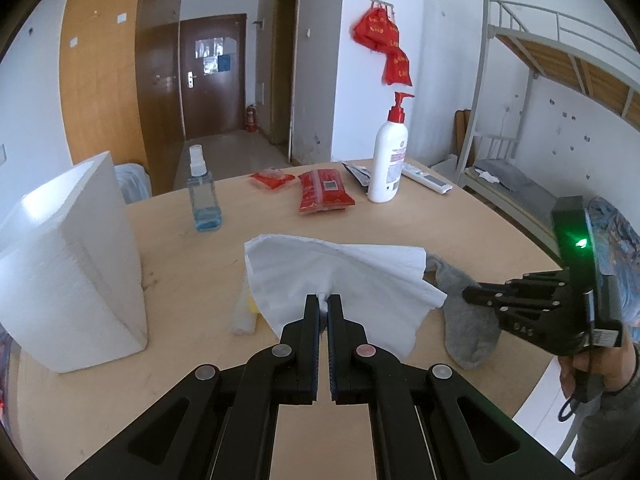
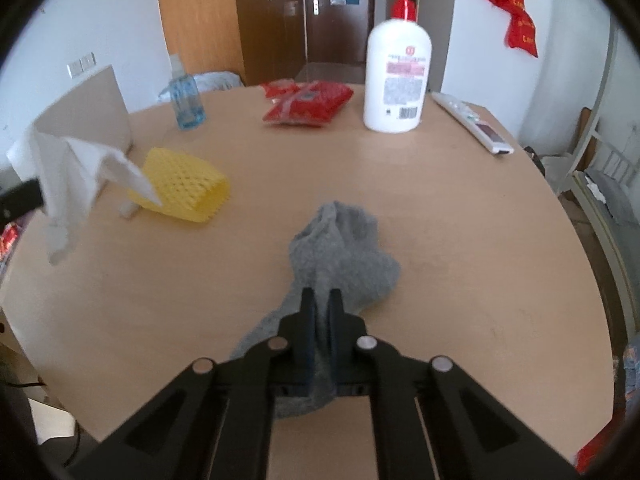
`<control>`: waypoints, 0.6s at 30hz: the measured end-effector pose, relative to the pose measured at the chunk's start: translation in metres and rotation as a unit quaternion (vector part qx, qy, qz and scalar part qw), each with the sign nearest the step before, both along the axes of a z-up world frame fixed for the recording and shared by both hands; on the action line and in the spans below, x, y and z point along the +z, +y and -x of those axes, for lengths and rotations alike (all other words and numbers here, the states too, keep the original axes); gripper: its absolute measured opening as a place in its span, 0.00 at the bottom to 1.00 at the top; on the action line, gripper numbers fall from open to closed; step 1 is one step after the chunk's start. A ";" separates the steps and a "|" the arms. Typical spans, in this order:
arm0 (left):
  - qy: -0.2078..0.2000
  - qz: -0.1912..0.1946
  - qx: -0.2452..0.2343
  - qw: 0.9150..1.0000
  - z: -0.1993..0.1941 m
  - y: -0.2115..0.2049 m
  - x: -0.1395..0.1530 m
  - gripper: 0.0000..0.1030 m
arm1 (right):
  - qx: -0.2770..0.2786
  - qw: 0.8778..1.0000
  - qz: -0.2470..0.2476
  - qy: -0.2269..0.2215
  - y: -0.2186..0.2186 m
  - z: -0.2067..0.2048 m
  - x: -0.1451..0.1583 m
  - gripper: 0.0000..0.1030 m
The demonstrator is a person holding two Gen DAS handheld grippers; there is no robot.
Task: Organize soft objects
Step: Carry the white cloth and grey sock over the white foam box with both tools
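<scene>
At lower centre of my left wrist view, the left gripper (image 1: 324,300) has its jaws pressed together on a pinch of the white tissue (image 1: 340,280), which fans out above the counter (image 1: 200,280). My right gripper (image 2: 322,300), low in its own frame, pinches the grey sock (image 2: 344,248), whose far end is bunched on the wood. Left of centre in that view lies a yellow foam net (image 2: 184,188); a white foam box (image 1: 68,272) stands at the left of the other.

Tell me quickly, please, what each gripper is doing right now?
Left gripper: shut on the white tissue.
Right gripper: shut on the grey sock.
</scene>
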State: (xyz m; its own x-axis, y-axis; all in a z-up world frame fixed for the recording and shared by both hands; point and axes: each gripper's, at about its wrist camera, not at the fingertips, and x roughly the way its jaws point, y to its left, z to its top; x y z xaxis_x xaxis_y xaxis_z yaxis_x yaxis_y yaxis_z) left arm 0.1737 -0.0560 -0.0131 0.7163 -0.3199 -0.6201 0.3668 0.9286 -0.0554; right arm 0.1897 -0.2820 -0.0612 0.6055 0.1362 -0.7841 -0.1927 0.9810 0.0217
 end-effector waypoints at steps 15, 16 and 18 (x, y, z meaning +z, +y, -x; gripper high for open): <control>-0.036 0.018 0.017 0.999 0.033 0.022 0.028 0.03 | 0.019 0.993 -0.049 -0.104 0.018 0.042 0.081 0.07; -0.041 0.018 0.019 0.999 0.036 0.024 0.031 0.03 | 0.021 0.992 -0.051 -0.113 0.020 0.045 0.086 0.07; -0.052 0.020 0.024 0.998 0.044 0.028 0.039 0.03 | 0.028 0.990 -0.056 -0.124 0.024 0.051 0.093 0.07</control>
State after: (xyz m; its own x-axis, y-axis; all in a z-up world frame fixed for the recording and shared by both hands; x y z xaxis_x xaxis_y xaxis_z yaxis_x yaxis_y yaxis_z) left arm 0.1293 -0.0282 0.0258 0.7913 -0.3067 -0.5289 0.3277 0.9431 -0.0567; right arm 0.1385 -0.2585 0.0315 0.7662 0.2526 -0.5908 -0.2592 0.9629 0.0755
